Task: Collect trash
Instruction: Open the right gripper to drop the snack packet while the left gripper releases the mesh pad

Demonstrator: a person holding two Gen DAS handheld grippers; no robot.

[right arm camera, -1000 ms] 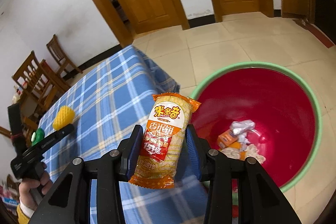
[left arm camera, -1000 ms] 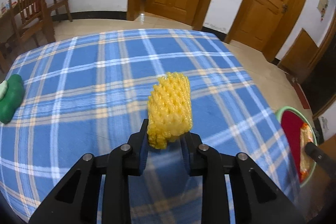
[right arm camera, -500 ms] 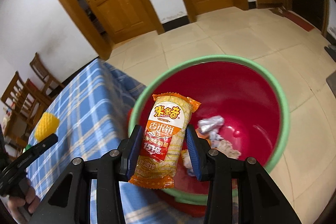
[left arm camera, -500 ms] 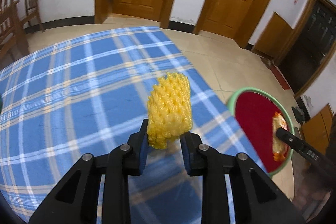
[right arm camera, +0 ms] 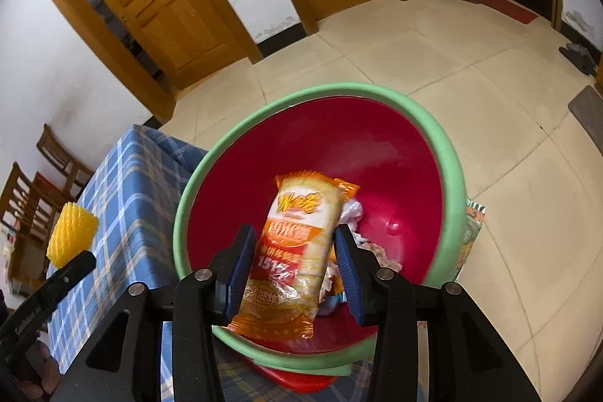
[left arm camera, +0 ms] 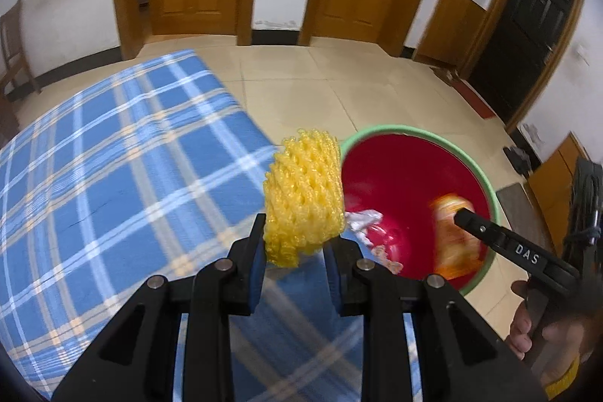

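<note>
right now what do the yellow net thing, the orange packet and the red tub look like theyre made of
Yellow net: soft foam mesh, matte, judging by its open puffy lattice.
Orange packet: thin plastic film, glossy, with crinkles, glare and crimped ends.
Red tub: probably hard moulded plastic, smooth with shiny highlights and a green rim.

The snack packet (right arm camera: 297, 251) is motion-blurred, its print unreadable. It hides much of the crumpled trash (right arm camera: 354, 213) in the red basin (right arm camera: 377, 153).
</note>
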